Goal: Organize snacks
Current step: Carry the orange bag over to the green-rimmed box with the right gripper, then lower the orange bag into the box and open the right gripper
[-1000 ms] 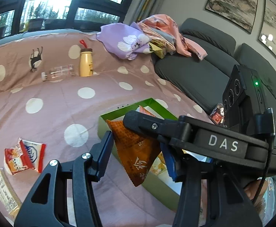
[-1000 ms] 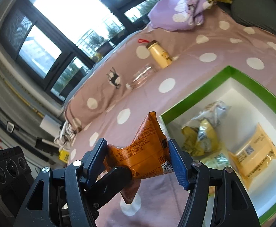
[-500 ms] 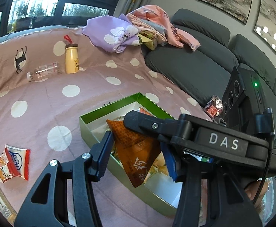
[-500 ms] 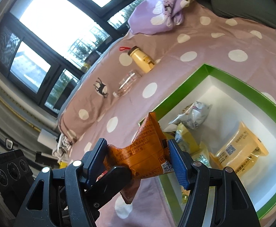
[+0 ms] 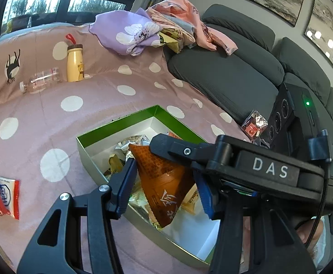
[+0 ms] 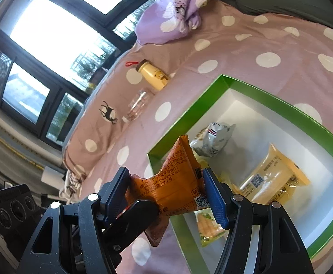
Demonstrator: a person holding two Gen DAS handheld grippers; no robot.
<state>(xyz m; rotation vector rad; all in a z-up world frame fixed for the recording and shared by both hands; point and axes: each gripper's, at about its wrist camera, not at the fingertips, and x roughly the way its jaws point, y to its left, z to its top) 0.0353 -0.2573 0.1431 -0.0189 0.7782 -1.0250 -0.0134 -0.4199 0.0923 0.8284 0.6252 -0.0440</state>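
An orange snack packet [image 5: 164,180] [image 6: 173,182] hangs over the near corner of a green-rimmed white box [image 5: 98,134] [image 6: 269,105]. My right gripper [image 6: 166,191] is shut on the packet's sides. My left gripper [image 5: 164,189] also has the packet between its fingers; the right gripper's finger crosses in front of it, and its grip is not clear. The box holds several packets: a silver one [image 6: 214,139], a yellow one [image 6: 273,175] and others.
A red-and-white snack packet [image 5: 2,196] lies on the polka-dot cover at left. A yellow bottle [image 5: 75,62] and a clear bottle [image 5: 41,81] are at the back. A red foil packet [image 5: 254,125] rests by the grey sofa [image 5: 223,77]. Clothes [image 5: 157,34] are piled behind.
Both grippers have moved with the orange packet from over the cover to over the box's near corner. The grip on the packet has not changed.
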